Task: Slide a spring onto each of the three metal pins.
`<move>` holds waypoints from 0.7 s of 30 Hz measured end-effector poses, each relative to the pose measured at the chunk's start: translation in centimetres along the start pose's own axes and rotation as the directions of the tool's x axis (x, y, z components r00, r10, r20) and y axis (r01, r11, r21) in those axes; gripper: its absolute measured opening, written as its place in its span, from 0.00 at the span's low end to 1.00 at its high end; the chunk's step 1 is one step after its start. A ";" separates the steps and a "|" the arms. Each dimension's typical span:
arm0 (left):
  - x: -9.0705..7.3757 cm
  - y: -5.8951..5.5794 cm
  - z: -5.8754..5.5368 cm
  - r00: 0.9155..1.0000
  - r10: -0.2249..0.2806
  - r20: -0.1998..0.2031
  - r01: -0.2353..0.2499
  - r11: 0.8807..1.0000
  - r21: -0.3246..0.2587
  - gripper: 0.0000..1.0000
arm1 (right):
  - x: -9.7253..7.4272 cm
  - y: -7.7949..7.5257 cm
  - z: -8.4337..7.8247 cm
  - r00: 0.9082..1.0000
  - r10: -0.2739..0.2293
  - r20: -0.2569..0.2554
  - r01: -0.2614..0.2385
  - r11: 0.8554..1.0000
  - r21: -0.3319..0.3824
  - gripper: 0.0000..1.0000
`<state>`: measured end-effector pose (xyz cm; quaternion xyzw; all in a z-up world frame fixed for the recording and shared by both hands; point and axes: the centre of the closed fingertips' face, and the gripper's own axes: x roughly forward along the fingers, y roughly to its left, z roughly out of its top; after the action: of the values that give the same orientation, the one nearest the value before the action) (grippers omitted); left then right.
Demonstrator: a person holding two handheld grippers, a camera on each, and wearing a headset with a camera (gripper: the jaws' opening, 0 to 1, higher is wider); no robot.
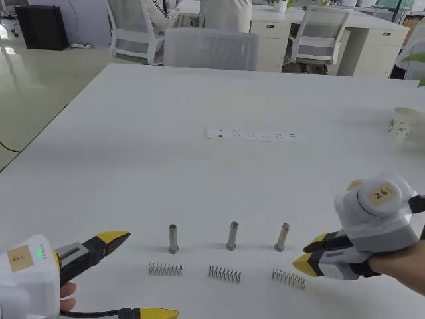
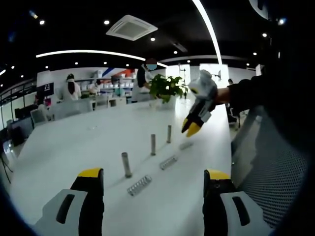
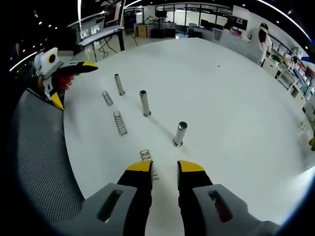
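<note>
- The white table [image 1: 199, 173] carries three metal pins standing upright in a row across the person's front: left pin [image 1: 173, 238], middle pin [image 1: 232, 235] and right pin [image 1: 283, 236].
- All three pins are bare.
- Three springs lie flat on the table, one just in front of each pin on the person's side and apart from it: left spring [image 1: 165, 269], middle spring [image 1: 224, 274] and right spring [image 1: 289, 278].
- The left gripper [image 2: 153, 173] hovers low at the near left of the table with its yellow-tipped jaws spread wide. In its own view the row of pins and springs runs away between the jaws.
- The right gripper [image 3: 165, 166] sits at the right end of the row, its jaws drawn close with only a narrow gap between them.
- In the right gripper view the right spring lies at the tip of one jaw, with its near end passing under that jaw. Whether jaw and spring touch cannot be told.
- The right pin stands just beyond the jaw tips in that view.
- A power strip [image 1: 255, 135] is set flush into the table farther back.
- In the left gripper view, a pale pot [image 2: 165, 102] at the far end of the table holds a leafy green plant [image 2: 167, 86].
</note>
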<state>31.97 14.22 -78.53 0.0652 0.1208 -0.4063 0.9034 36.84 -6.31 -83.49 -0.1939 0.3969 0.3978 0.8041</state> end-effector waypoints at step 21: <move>-0.1 0.0 -0.3 1.000 0.002 -0.005 -0.002 1.000 -0.007 0.79 | 1.2 1.7 -2.7 0.990 0.062 -0.130 -0.073 0.994 -0.082 0.13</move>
<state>31.89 14.37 -78.79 0.0630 0.1242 -0.4049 0.9037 34.63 -6.35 -86.05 -0.2397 0.4363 0.4286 0.7540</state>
